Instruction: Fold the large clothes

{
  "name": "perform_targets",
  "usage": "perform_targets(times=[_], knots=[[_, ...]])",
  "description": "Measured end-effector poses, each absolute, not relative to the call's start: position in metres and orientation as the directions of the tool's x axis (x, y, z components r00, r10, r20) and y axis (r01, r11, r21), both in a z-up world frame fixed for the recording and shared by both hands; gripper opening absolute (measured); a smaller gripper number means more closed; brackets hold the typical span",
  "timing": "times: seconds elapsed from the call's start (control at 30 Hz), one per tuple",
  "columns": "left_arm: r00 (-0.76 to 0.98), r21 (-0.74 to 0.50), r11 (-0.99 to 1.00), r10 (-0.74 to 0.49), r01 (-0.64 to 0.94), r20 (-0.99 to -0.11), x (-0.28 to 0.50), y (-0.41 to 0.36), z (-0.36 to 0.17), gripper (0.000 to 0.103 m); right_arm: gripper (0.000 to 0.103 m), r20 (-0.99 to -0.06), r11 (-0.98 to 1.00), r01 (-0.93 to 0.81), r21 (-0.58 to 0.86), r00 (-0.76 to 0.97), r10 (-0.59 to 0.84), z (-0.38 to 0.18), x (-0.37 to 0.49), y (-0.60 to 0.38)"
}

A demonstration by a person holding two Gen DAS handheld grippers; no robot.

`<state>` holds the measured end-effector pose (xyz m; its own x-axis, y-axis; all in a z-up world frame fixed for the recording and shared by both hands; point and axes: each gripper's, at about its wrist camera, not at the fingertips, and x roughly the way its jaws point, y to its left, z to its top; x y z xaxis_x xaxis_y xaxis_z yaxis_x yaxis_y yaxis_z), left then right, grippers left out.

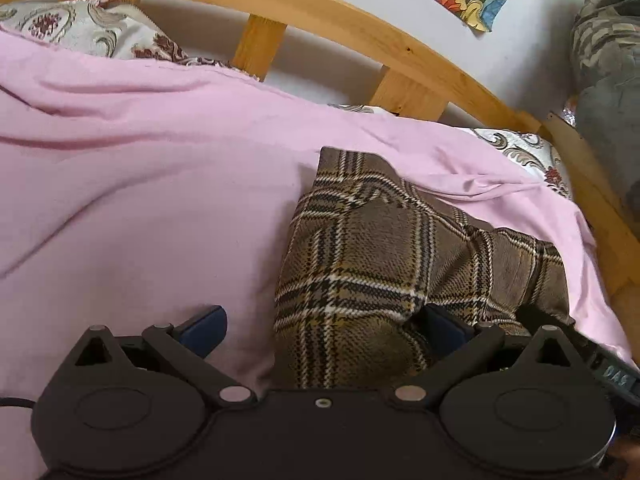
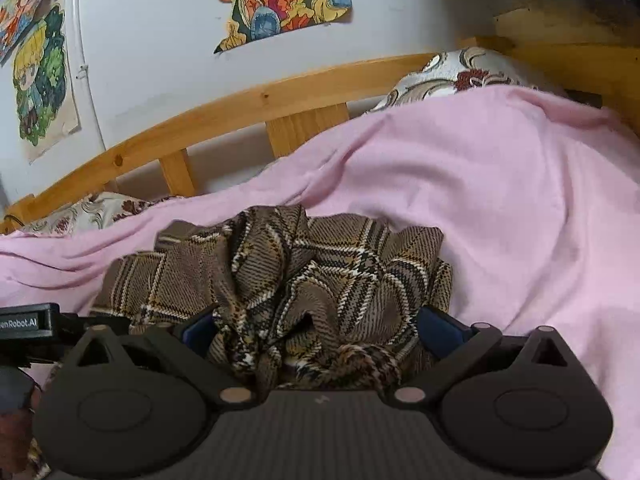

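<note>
On the pink bedsheet (image 1: 140,184), plaid garment (image 1: 360,260) lies bunched. Left claw (image 1: 320,330) and right claw (image 2: 316,330) both gape wide, fabric between their fingers. Judgement: pinch one edge layer each, then spread apart.

We see soft, even daylight, no glare; fisheye bending curves the wooden bed rail (image 1: 320,8), and corners fall dark.

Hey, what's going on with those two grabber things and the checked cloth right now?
Left tool open, checked cloth between its fingers. Right tool open over the bunched cloth. Cloth crumpled on the pink sheet, not folded. Nothing in the way.
</note>
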<state>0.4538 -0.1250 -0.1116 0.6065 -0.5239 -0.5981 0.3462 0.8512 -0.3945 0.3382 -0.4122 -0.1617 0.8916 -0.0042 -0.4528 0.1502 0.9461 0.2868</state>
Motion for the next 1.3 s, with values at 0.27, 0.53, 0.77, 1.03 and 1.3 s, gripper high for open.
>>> perform_targets(times=[0.27,0.53,0.77,1.03,1.3], knots=[[0.562,-0.412,0.798,-0.603,0.440,-0.567,0.424,-0.101,-0.100,0.102,0.103,-0.449,0.864,0.119,0.489,0.884,0.132,-0.146,0.291,-0.434],[0.537,-0.397,0.802,-0.595,0.446,-0.598,0.415,-0.101,-0.114,0.102,0.103,-0.451,0.756,0.128,0.642,0.860,0.238,-0.159,0.302,-0.446],[0.542,-0.387,0.809,-0.586,0.443,-0.603,0.413,-0.103,-0.113,0.102,0.103,-0.482,0.796,0.128,0.591,0.848,0.222,-0.149,0.310,-0.432],[0.509,-0.407,0.792,-0.606,0.455,-0.611,0.424,-0.103,-0.116,0.102,0.103,-0.510,0.835,0.118,0.537,0.834,0.210,-0.158,0.327,-0.436],[0.398,-0.581,0.718,-0.696,0.383,-0.598,0.445,-0.089,-0.138,0.102,0.103,-0.528,0.819,0.092,0.567,0.804,0.275,-0.179,0.352,-0.431]])
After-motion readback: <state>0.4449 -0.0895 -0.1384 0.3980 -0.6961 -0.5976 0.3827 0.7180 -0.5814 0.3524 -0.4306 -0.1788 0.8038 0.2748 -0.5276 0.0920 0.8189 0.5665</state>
